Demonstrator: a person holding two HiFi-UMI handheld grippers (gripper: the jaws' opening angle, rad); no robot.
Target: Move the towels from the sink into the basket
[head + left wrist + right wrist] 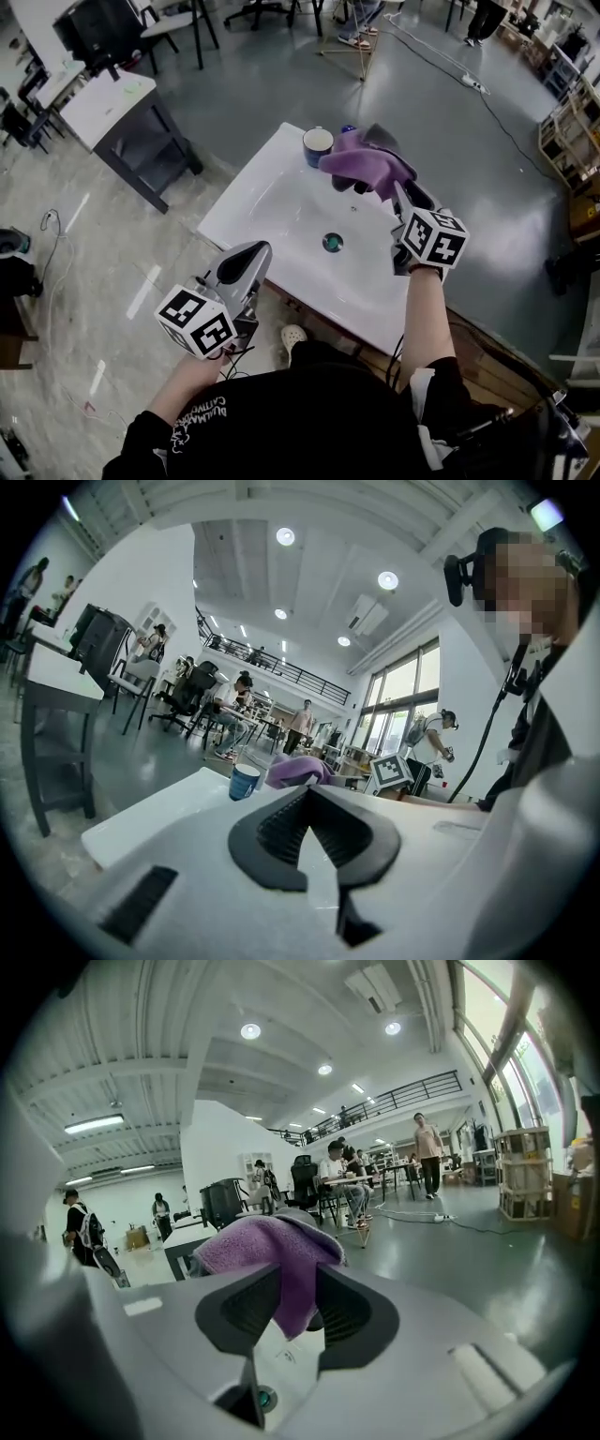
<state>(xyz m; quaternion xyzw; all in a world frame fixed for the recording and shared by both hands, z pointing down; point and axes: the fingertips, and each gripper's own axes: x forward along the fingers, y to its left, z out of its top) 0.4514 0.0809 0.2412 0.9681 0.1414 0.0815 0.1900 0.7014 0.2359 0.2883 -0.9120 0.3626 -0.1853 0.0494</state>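
Purple towel [366, 164] lay bunched at the far rim of the sink [272, 202], beyond the drain [332, 243], draped over a grey thing [377, 134]. Faucet or another towel, couldn't tell which. Blue cup [317, 145] stood just beside the towel, also on the far side of the drain; touching or not, unclear. Right claw [403, 195] sat close to the towel, right of the drain and a bit past it, jaws wide apart. In the right gripper view a hanging corner of the towel showed in the gap btwn the pads, w/ no sign of them pressing on it, so nothing was gripped. Left claw [255, 255] hung near-left of the drain, about at the sink's edge, tips together and empty. No basket in any view. Judgement: step in hand was the pick-up of the purple towel, w/ the approach about done and the grasp not yet made. Task looked barely along, since the towel wasn't off the sink. Next move prob. called for easing the right claw fwd so the fold sat deep btwn the pads, then closing firmly. After that, a straight lift to clear whatever lay under the towel w/o knocking the cup, then a swing toward the basket, wherever that stood.
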